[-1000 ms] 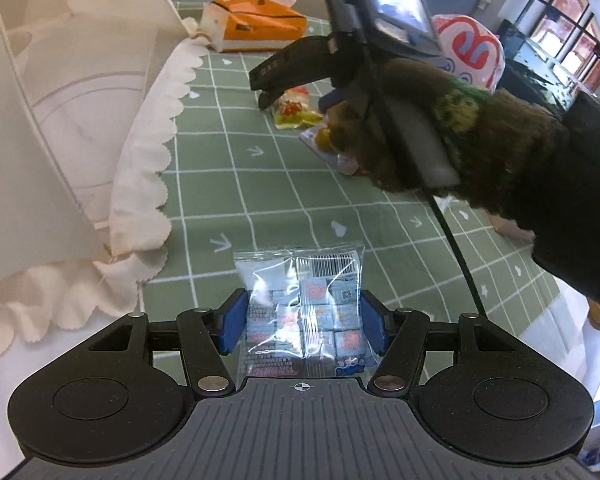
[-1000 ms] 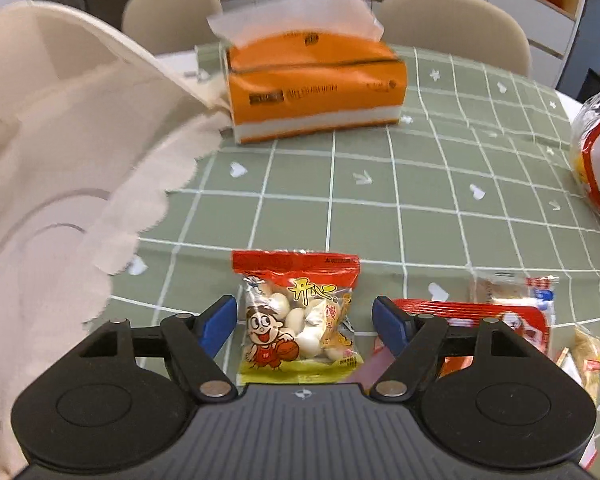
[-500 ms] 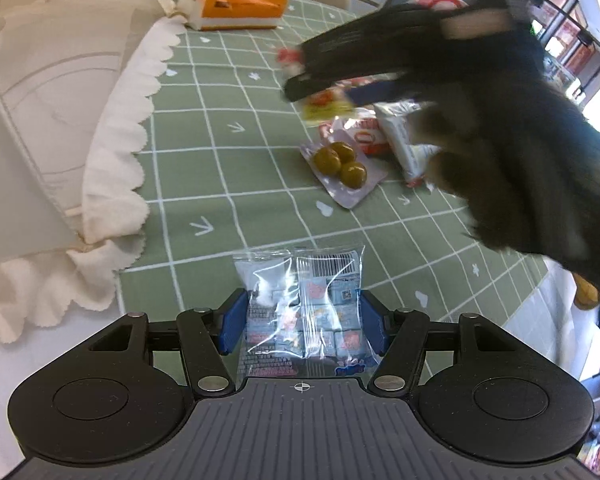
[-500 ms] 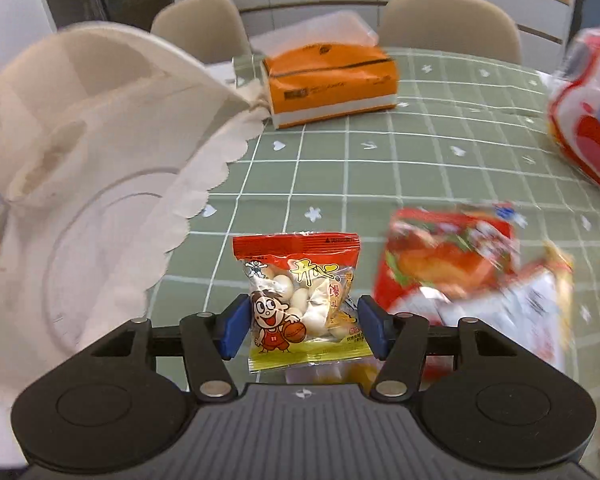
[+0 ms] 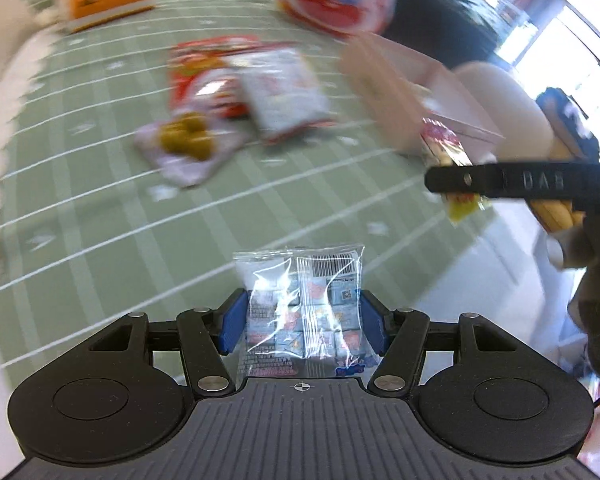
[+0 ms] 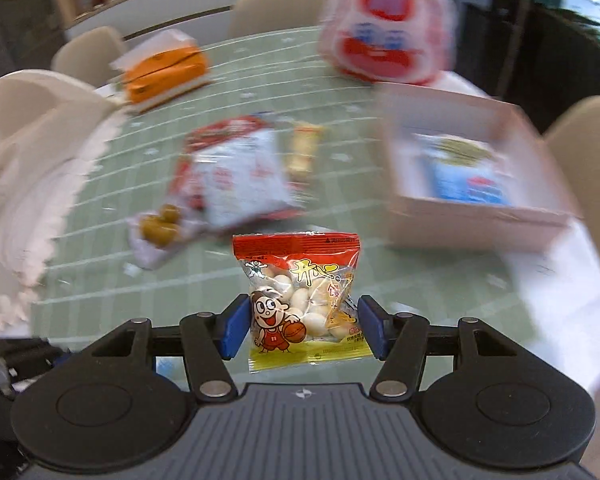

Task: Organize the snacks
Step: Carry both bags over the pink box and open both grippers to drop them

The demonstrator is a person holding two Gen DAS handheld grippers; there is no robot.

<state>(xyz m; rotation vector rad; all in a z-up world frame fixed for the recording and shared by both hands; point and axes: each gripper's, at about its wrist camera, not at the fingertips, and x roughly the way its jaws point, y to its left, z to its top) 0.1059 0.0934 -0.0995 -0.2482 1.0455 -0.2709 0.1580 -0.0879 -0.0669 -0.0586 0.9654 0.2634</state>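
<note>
My left gripper [image 5: 302, 318] is shut on a clear packet of small wrapped candies [image 5: 300, 304] and holds it above the green checked tablecloth [image 5: 112, 208]. My right gripper [image 6: 302, 322] is shut on a red-topped packet of white balls with a cartoon boy [image 6: 300, 292]. In the left wrist view the right gripper's finger [image 5: 520, 182] crosses the right side with that packet [image 5: 448, 152] in it. A pale pink open box [image 6: 472, 160] with a blue packet inside stands at the right. Loose snack packets [image 6: 236, 168] lie mid-table.
An orange tissue box [image 6: 162, 70] stands at the far left. A red and white bag [image 6: 388, 20] sits at the back. A scalloped cream cloth [image 6: 28, 152] covers the left side. A packet of green olives [image 6: 156, 232] lies by the loose snacks. Chairs ring the table.
Both grippers have swung right with their packets held. The pink box has come into view. The right gripper has moved from the table's middle to the right edge of the left wrist view.
</note>
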